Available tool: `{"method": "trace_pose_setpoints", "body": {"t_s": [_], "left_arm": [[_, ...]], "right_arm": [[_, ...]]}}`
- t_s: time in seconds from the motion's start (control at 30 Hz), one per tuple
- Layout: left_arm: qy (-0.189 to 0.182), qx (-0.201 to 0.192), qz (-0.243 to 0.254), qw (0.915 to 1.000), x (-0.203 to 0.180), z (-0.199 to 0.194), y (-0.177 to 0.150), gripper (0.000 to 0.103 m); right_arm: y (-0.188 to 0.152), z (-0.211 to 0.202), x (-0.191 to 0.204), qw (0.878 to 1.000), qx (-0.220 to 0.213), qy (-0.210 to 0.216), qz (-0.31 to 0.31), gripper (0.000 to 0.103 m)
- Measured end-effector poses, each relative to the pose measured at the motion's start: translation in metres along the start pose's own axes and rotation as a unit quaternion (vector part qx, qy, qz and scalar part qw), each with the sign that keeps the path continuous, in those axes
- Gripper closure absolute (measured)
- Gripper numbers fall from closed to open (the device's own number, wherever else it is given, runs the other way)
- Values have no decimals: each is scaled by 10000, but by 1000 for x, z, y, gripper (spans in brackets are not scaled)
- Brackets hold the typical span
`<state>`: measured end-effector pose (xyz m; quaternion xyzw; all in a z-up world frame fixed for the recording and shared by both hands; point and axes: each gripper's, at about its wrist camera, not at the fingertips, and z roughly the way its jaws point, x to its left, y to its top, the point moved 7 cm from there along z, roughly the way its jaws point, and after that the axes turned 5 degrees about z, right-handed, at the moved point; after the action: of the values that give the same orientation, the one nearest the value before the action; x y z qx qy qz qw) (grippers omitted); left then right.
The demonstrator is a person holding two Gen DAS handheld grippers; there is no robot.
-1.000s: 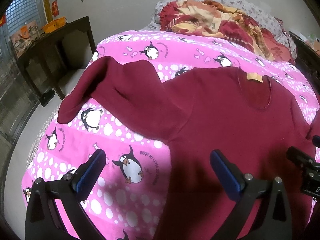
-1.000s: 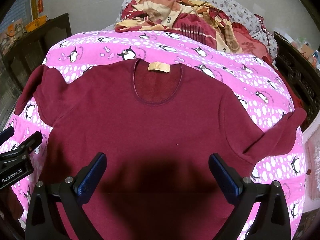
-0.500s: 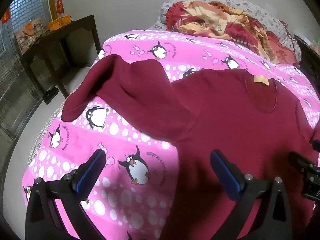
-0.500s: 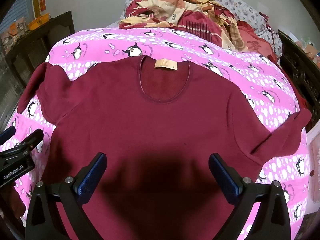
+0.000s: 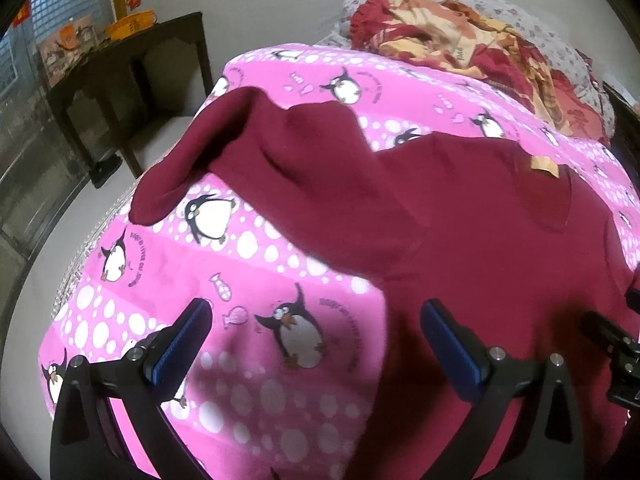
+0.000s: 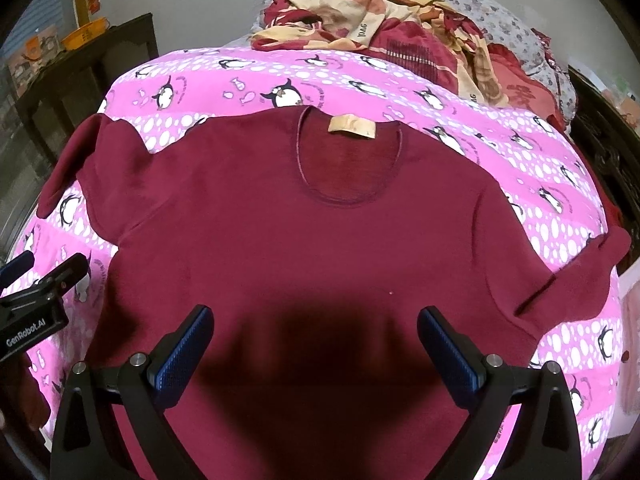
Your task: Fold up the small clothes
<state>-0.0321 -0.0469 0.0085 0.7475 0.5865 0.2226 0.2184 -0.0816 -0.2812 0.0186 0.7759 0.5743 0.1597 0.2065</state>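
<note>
Plainly, the left gripper [image 5: 314, 344] stood with its jaws wide apart and held nothing, hovering over the pink penguin blanket [image 5: 248, 360] at the lower centre of its frame. Its right-hand pad [image 5: 452, 356] hung over the side edge of the maroon shirt [image 6: 304, 248], while the other pad was over bare blanket. From there the shirt's left sleeve [image 5: 256, 160] lay up and to the left in the frame, running toward the upper left and drooping over the edge of the bed.

The right gripper [image 6: 314, 350] was likewise spread open and empty, centred over the lower body of the shirt in the bottom middle of its frame. The shirt lay flat and face up on the bed, its long axis running straight away from this gripper toward the neckline and tan label [image 6: 352, 125] at upper centre. Its right sleeve [image 6: 568, 276] stretched out to the right edge of the frame, and the left gripper's body showed at the lower left.

Judging from this, each sleeve lay nearer its own-side gripper, so the left one looked best placed to take the left sleeve and bring it inward across the body. A crumpled patterned quilt [image 6: 400, 28] sat well beyond the collar.
</note>
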Motion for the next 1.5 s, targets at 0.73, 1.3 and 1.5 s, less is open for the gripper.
{"method": "trace_pose_setpoints", "body": {"t_s": [0.73,1.3,1.5], "left_arm": [[15,-13,2,10000,4,-4,-1,0],[-46,-62,-5,10000,-4,-9,0,0],[-24,-80,-33,10000,-1,-9,0,0]], "right_arm": [[-1,5,6,10000,60,65,20,0],[-3,9,1,9996,108,64,244,0],[-4,11,-2,9992,142,106,347,0]]}}
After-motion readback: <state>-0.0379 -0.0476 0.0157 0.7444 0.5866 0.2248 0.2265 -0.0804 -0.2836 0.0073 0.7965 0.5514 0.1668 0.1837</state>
